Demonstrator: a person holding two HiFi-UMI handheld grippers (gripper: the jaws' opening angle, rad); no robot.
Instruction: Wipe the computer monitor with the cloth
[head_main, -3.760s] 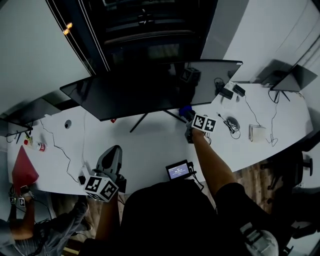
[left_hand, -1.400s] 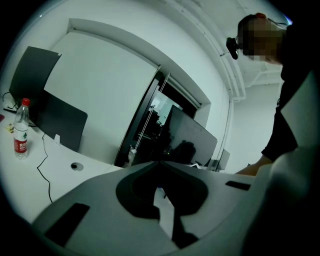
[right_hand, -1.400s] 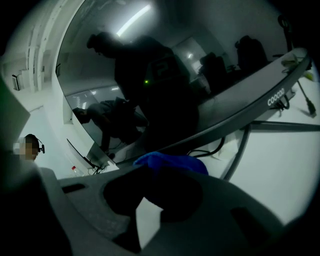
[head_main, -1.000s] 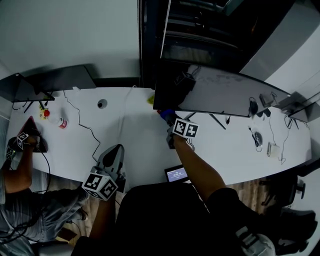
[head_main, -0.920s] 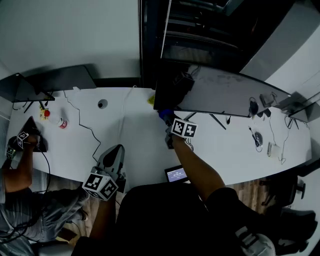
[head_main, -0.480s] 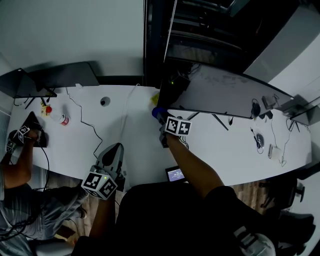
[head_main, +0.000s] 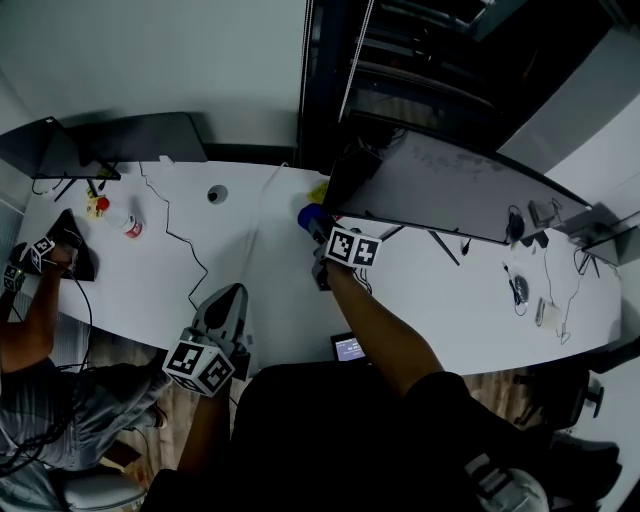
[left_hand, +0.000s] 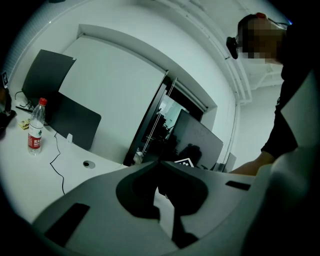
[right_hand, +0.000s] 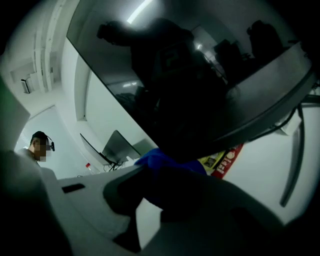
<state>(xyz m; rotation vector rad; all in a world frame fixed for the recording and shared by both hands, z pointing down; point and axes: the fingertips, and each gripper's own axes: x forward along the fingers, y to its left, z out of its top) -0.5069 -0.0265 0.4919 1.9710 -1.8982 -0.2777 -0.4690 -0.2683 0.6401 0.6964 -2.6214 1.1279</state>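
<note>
My right gripper (head_main: 316, 230) is clamped on the bunched blue cloth (head_main: 306, 213) by the lower left corner of the wide dark computer monitor (head_main: 440, 190), mid-frame in the head view, where a hard push could rock the screen or slip the cloth off its edge; my left gripper (head_main: 222, 312), closed and empty, hangs lower left.

1 cloth (head_main: 309, 215), 1 bottle (head_main: 118, 222), approx 3 monitors (head_main: 450, 190)

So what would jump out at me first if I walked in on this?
The wide dark monitor standing on the white desk, right of centre, grabs the eye. Next is the bright blue cloth pinched in the right gripper, just off the monitor's lower left corner. The left gripper sits shut and empty at the desk's near edge.
</note>
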